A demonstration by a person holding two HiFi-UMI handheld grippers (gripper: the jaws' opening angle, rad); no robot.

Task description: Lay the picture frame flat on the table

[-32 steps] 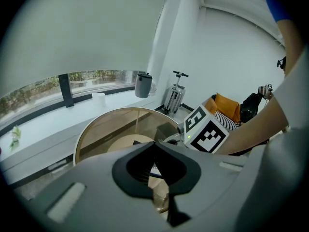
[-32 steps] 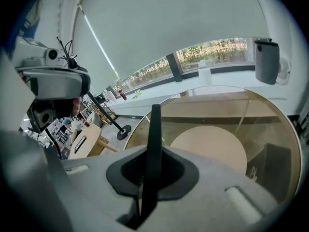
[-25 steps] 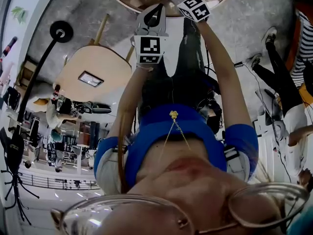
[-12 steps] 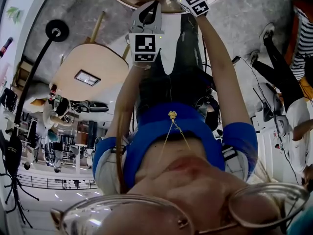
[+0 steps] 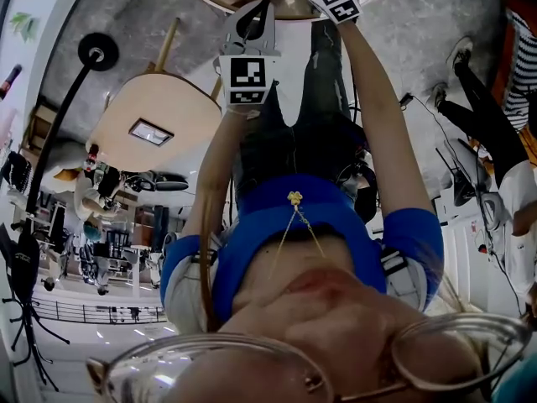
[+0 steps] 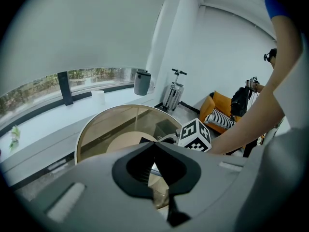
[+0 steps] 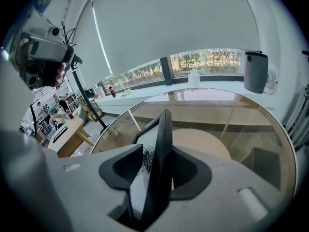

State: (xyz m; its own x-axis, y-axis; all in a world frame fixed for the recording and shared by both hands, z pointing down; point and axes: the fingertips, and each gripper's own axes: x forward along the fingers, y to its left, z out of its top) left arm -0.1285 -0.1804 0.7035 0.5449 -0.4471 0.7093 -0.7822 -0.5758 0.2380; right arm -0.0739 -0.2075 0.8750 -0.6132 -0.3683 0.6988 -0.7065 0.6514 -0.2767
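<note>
Jaws of the right gripper [image 7: 159, 151] clamp the one picture frame [image 7: 163, 129], which stands upright and edge-on over the single round glass worktop [image 7: 241, 115]. The left gripper [image 6: 155, 144] has its jaws together at the tips, holding nothing. Only its view shows the right gripper's marker cube [image 6: 194, 135]. The head view shows both grippers near the worktop's rim.

Blue short-sleeved shirt [image 5: 268, 225], dark trousers [image 5: 315, 124], glasses [image 5: 252, 366], gold necklace [image 5: 296, 198].
</note>
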